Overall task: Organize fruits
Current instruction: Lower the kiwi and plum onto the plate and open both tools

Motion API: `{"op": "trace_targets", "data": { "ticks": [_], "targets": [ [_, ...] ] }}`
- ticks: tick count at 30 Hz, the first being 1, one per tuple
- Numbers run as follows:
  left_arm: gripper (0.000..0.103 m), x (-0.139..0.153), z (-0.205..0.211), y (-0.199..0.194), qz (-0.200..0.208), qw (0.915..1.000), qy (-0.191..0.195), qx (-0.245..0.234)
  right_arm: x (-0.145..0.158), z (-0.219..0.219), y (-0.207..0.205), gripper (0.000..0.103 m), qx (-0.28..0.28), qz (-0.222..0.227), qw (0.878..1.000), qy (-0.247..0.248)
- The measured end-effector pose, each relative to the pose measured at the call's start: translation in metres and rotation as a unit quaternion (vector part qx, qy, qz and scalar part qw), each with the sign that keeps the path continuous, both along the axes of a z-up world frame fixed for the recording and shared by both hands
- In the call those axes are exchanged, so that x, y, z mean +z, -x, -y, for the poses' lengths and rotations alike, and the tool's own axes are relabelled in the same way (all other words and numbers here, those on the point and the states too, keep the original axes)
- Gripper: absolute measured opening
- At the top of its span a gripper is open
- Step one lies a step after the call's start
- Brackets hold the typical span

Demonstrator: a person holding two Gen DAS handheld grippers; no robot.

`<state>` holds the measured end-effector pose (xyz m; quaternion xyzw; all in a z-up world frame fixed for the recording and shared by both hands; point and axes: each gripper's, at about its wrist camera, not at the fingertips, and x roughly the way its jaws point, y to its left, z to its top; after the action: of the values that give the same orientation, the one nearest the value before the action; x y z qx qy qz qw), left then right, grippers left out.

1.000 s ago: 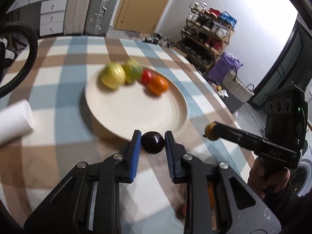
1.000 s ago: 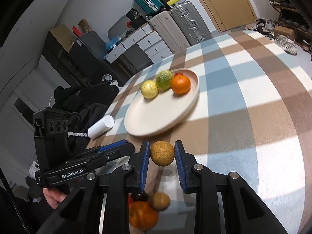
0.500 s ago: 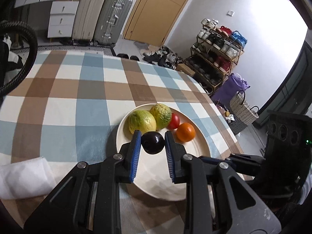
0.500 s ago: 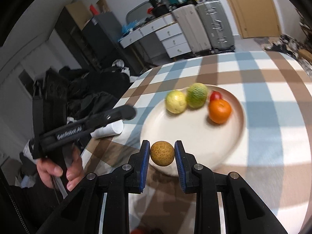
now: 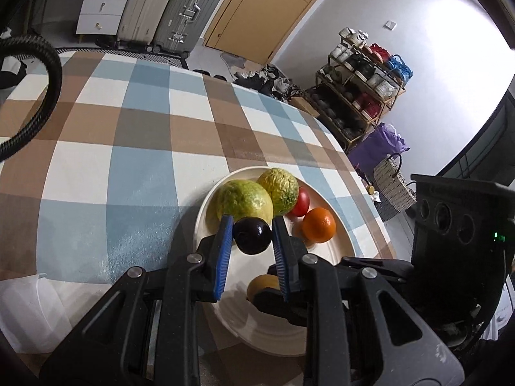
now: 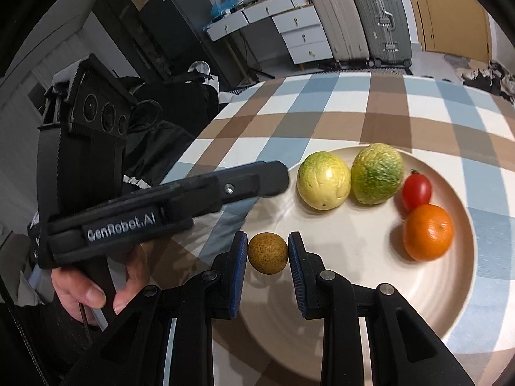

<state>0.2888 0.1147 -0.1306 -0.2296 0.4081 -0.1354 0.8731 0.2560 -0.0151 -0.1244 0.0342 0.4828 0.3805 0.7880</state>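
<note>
My left gripper (image 5: pixel 251 236) is shut on a dark purple plum (image 5: pixel 251 235) and holds it over the cream plate (image 5: pixel 346 243), near two yellow-green fruits (image 5: pixel 244 200). My right gripper (image 6: pixel 267 254) is shut on a brown speckled round fruit (image 6: pixel 267 252) over the plate's (image 6: pixel 360 225) near-left part. That fruit also shows under my left gripper (image 5: pixel 262 284). On the plate lie two yellow-green fruits (image 6: pixel 323 184), a cherry tomato (image 6: pixel 416 190) and an orange (image 6: pixel 427 232). The left gripper's body (image 6: pixel 180 199) shows in the right wrist view.
The table has a blue, brown and white checked cloth (image 5: pixel 141 141). A white paper roll (image 5: pixel 29 312) lies at its near left. Suitcases (image 5: pixel 173 6), drawers and a shoe rack (image 5: pixel 363 80) stand beyond the table.
Both grippers have moved forward over the plate with their fruits. The right one went from the bare cloth past the plate rim; the left one closed in on the yellow-green fruits.
</note>
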Motion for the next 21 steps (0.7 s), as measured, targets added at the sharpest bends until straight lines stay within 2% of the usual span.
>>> {"op": "trace_targets", "data": {
  "ticks": [5, 18, 21],
  "targets": [
    [0.022, -0.006, 0.0, -0.002, -0.005, 1.0, 0.0, 0.002, -0.011, -0.005, -0.009, 0.027, -0.005, -0.022, 1.0, -0.001],
    [0.023, -0.007, 0.0, -0.007, -0.012, 0.9999, 0.002, 0.009, -0.022, -0.016, -0.019, 0.027, -0.015, -0.034, 0.999, 0.0],
    [0.028, -0.001, -0.002, -0.001, -0.011, 0.9998, 0.001, 0.016, -0.02, -0.015, -0.019, 0.028, -0.02, -0.03, 0.999, 0.003]
  ]
}}
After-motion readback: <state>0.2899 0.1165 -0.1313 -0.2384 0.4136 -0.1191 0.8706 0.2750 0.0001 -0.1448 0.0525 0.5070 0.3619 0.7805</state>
